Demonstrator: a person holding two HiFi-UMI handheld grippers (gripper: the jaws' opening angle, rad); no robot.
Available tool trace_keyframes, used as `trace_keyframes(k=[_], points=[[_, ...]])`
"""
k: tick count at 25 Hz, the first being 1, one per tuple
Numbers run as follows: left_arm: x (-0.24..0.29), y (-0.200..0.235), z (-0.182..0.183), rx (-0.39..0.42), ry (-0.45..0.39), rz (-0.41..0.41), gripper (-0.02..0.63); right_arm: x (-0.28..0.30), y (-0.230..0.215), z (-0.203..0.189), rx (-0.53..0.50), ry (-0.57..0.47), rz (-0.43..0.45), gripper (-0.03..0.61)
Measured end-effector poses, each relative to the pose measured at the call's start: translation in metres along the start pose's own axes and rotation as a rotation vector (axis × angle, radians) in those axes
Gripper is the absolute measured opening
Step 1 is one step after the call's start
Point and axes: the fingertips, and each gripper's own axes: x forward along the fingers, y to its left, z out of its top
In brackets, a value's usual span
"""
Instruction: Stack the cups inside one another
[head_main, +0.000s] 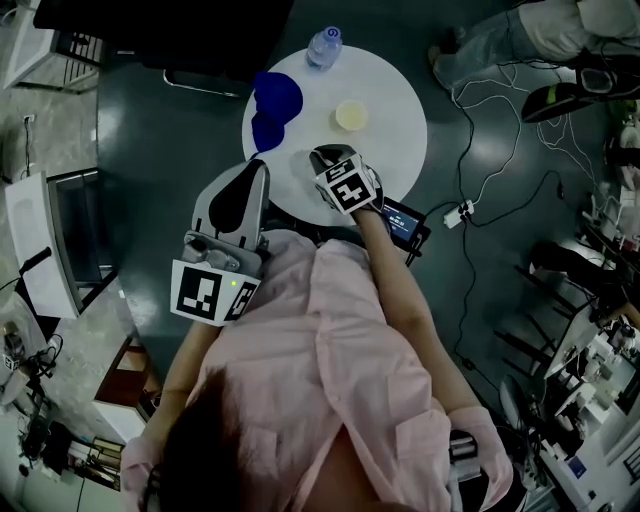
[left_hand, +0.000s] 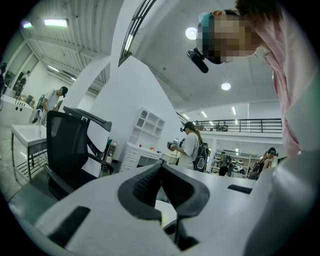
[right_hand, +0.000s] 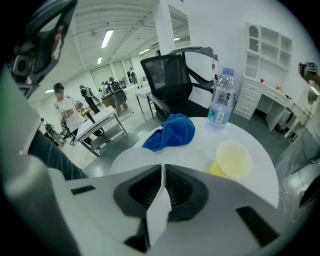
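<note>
**White cup pinched at the table's near edge**

Head view: the right gripper (head_main: 318, 158) is over the near edge of the round white table (head_main: 400, 150). The white cup (head_main: 303, 167) sits right at its tips, mouth facing up and long axis roughly upright. The yellow cup (head_main: 351, 115) stands upright near the table's middle, mouth up, with nothing inside. A blue cloth (head_main: 272, 105) is bunched at the left edge, and a water bottle (head_main: 323, 46) stands at the far edge. The left gripper (head_main: 250, 175) hangs just off the near-left edge, away from both cups.

Left gripper view: the pads are pressed together at the tips with nothing between them, and the gripper points level out into the room.

Right gripper view: here's the grip. The pads are clamped on the white cup's thin wall, a plain white strip running between them, and its round opening shows just left of the jaws. Whether the cup is clear of the table, I can't tell. The yellow cup sits beyond to the right, pale and empty, apart from the white one.
</note>
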Motion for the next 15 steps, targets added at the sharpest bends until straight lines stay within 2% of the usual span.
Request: trace_keyframes(k=[6, 15], points=[[-0.003, -0.002, -0.005, -0.005, 0.024, 0.004, 0.017, -0.023, 0.001, 0.015, 0.064, -0.106, -0.042, 0.040], [-0.007, -0.010, -0.005, 0.012, 0.018, -0.005, 0.017, -0.053, 0.002, 0.031, 0.068, -0.217, -0.097, 0.040]])
